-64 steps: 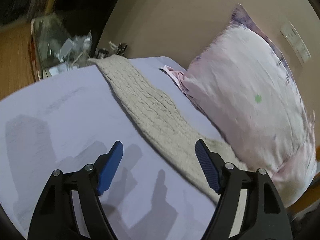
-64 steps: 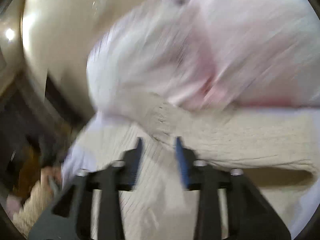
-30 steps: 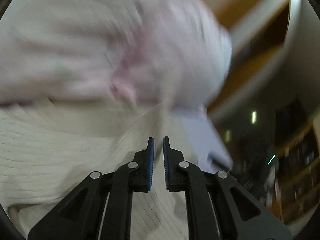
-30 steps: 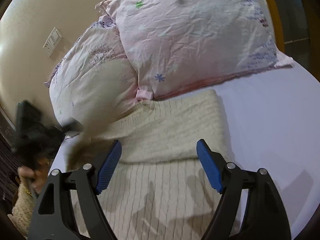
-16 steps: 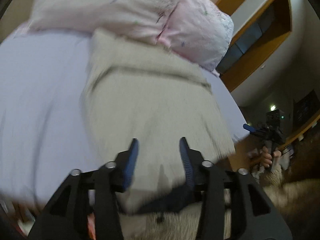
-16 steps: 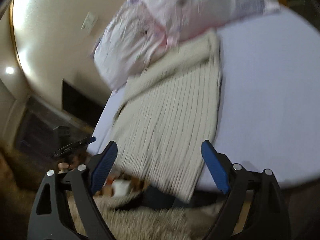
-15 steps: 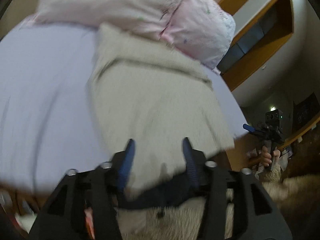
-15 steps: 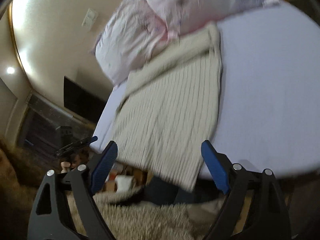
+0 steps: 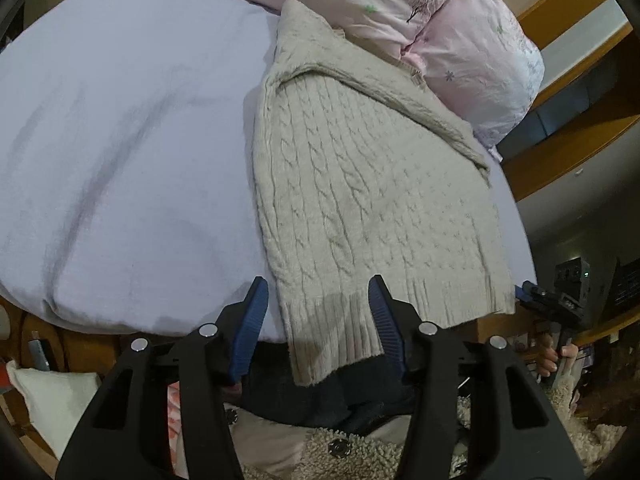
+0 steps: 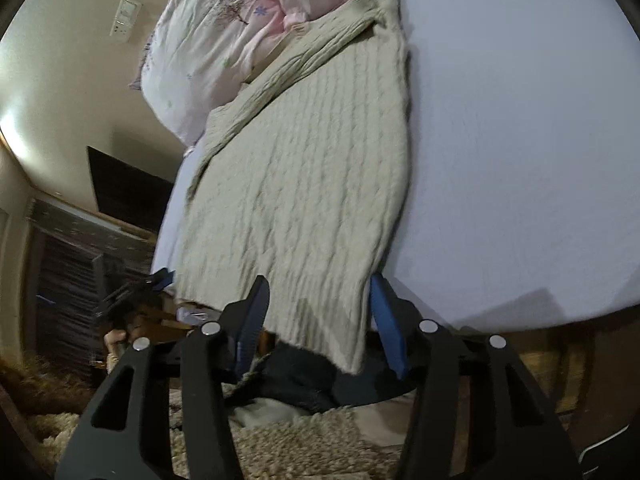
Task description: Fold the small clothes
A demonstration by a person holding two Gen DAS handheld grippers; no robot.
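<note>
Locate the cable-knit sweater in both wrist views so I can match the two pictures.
Left wrist: the cable-knit sweater runs down the centre-right, its ribbed hem hanging off the bed edge between the open fingers.
Right wrist: the sweater fills the centre, hem corner drooping between the open fingers.
Shared landmark: the pink floral pillow touching the sweater's far end.

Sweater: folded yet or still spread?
Mostly spread: the sweater lies flat on the bed, hem overhanging the edge, only its top folded over.

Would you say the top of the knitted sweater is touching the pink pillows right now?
Touching. In the left wrist view the sweater's folded top edge lies against the pink pillows with no sheet visible between them; the right wrist view shows the same.
</note>
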